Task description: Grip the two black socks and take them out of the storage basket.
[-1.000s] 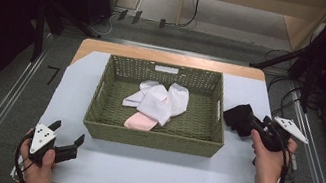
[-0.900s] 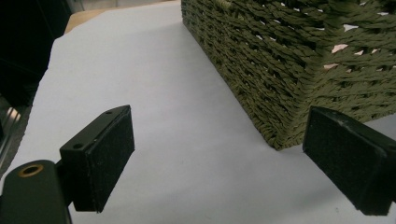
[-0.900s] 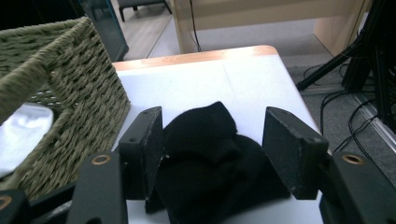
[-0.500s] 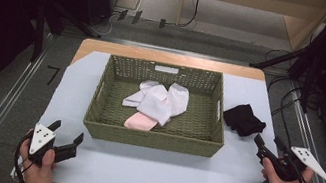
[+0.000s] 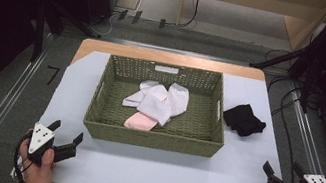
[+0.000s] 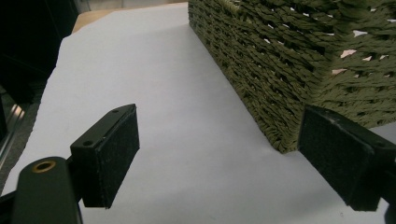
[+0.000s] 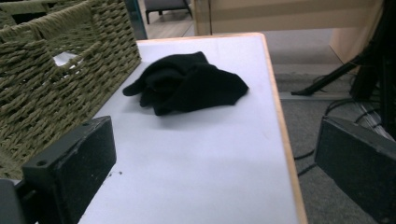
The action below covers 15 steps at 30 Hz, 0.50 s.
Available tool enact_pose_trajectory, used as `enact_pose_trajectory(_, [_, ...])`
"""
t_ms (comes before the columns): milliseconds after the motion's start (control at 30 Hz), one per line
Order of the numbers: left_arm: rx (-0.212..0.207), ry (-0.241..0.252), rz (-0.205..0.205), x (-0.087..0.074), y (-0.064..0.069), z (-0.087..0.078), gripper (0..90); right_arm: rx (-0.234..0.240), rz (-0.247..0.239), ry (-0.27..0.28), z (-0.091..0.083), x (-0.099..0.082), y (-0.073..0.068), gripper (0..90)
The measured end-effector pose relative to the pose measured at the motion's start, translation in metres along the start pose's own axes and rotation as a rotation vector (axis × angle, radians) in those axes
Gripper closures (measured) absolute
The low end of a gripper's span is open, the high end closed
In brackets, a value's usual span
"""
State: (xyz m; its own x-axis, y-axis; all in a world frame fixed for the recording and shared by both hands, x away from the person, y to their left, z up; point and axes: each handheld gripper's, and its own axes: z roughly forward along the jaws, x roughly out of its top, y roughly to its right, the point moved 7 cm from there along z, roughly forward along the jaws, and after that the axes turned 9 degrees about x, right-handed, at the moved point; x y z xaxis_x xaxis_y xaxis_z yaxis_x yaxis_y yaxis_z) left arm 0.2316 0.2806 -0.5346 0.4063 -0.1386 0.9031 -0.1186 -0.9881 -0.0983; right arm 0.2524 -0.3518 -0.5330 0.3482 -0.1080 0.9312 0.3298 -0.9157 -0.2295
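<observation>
Dark room w/ cables and stands all round, wooden table [image 5: 88, 45] in the middle covered by a pale sheet [image 5: 162, 172]. Green woven basket [image 5: 152, 139] sits mid-table w/ white socks [image 5: 161, 102] piled inside and a pink sock [image 5: 139, 122] poking out under them toward the near wall. Black sock [image 5: 243, 120] lies crumpled on the sheet just beside the basket's right wall, apart from it, not in any grip. Right gripper [image 5: 282, 179] is at the near right corner of the table, well apart from the black sock; its jaws have just been opening and stand wide apart now, nothing between them. Right gripper view backs that up: both black pads [image 7: 74, 163] at the frame edges, bare sheet in between, black sock [image 7: 187, 84] farther off near the table's edge w/ the basket wall [image 7: 56, 79] on the left. Left gripper [image 5: 65, 136] is at the near left corner, held in a hand [image 5: 38, 171], jaws also spread wide and empty. Left gripper view: pads [image 6: 109, 156] far apart, hovering over bare sheet, basket corner [image 6: 280, 93] close in front near the right-hand pad but not touching as far as I can tell. Grey 3-cornered plates visible on top of both grippers from the high view.
</observation>
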Motion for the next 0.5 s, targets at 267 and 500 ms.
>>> enact_pose_trajectory(267, [-0.002,-0.007,-0.008,0.000,0.000,0.001,14.0,-0.041,0.031,0.029,-0.014,-0.020,0.009,0.0])
enact_pose_trajectory(500, [-0.004,-0.006,-0.017,0.000,-0.001,0.000,13.9,-0.076,0.045,-0.002,-0.010,-0.022,0.013,1.7])
